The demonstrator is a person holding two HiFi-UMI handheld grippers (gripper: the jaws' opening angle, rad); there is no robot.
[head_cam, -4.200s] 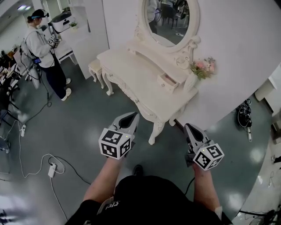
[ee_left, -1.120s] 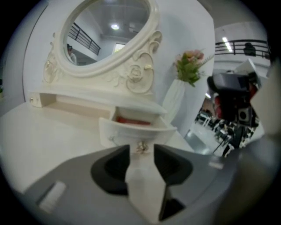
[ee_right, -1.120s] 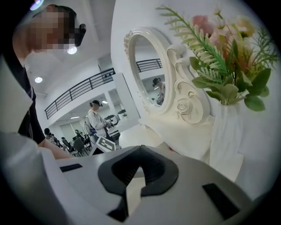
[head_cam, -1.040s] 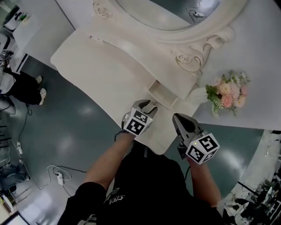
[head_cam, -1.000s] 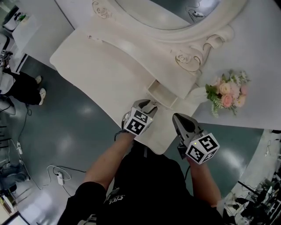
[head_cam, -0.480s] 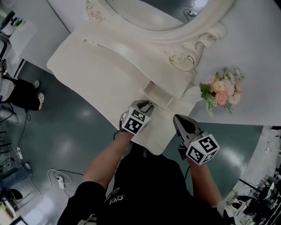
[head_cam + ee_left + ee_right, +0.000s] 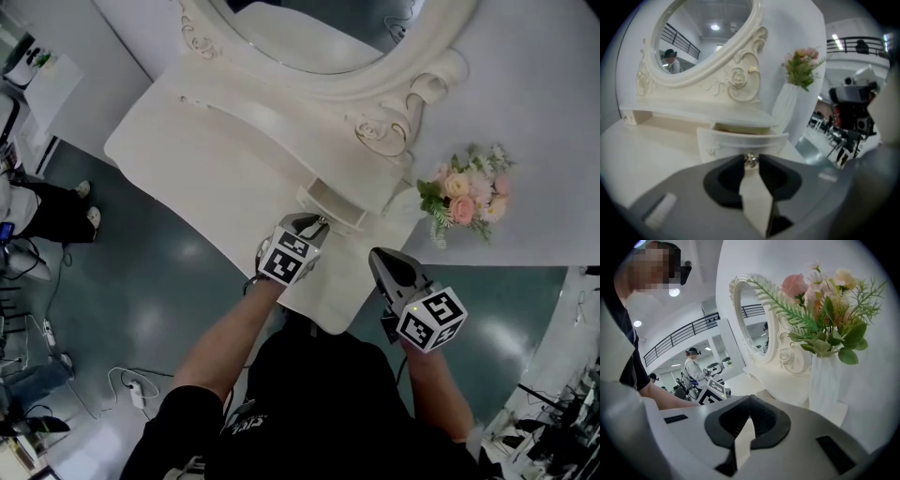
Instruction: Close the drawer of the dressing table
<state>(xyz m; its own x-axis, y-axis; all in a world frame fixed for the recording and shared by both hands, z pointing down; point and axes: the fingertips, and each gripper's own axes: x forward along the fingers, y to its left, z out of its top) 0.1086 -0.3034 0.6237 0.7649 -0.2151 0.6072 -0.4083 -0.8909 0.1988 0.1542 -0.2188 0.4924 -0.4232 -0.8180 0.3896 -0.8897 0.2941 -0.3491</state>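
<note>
The left tongs [image 7: 315, 223] have just been closing and pinch the small metal knob [image 7: 750, 160] of the drawer [image 7: 740, 139]. The drawer juts open over the bench [image 7: 216, 159], straight ahead of them, so a push along its length should seat it. The right tongs [image 7: 750, 398], tips together and empty, hang off to the side.

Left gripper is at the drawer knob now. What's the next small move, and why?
Probably push the knob straight in toward the mirror. The left gripper has just been closing its jaws and now pinches the knob, while the drawer stands pulled out from the dressing table. The right gripper is shut, empty and off to the side, so it need not act.
</note>
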